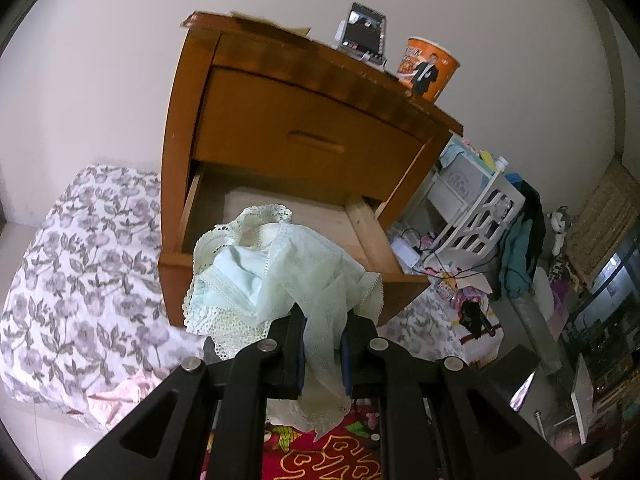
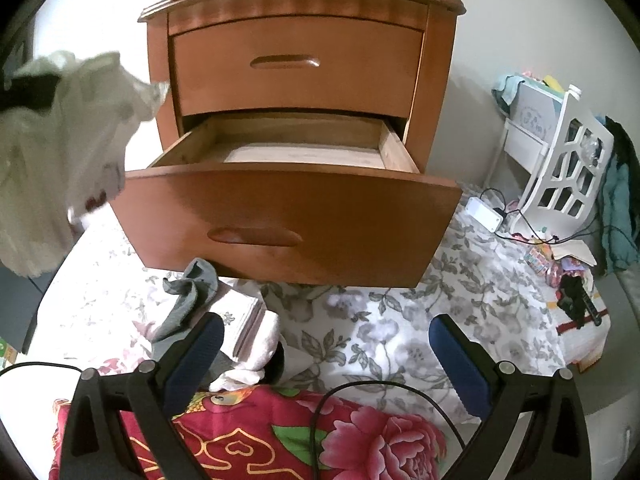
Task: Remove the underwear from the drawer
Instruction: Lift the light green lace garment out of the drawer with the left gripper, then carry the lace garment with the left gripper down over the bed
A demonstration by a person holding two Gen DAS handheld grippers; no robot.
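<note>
Pale green lace underwear (image 1: 276, 272) is held clamped in the left gripper (image 1: 323, 328) above the pulled-out lower drawer (image 2: 280, 208), while the right gripper (image 2: 326, 340) is spread wide, nothing grasped.

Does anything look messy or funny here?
Yes. The bottom drawer hangs wide open, and the pale green underwear dangles crumpled from the left tongs. A grey sock lies loose below the drawer.

A floral sheet (image 2: 380, 320) carries a grey sock (image 2: 188, 300) and red blanket (image 2: 280, 432).
</note>
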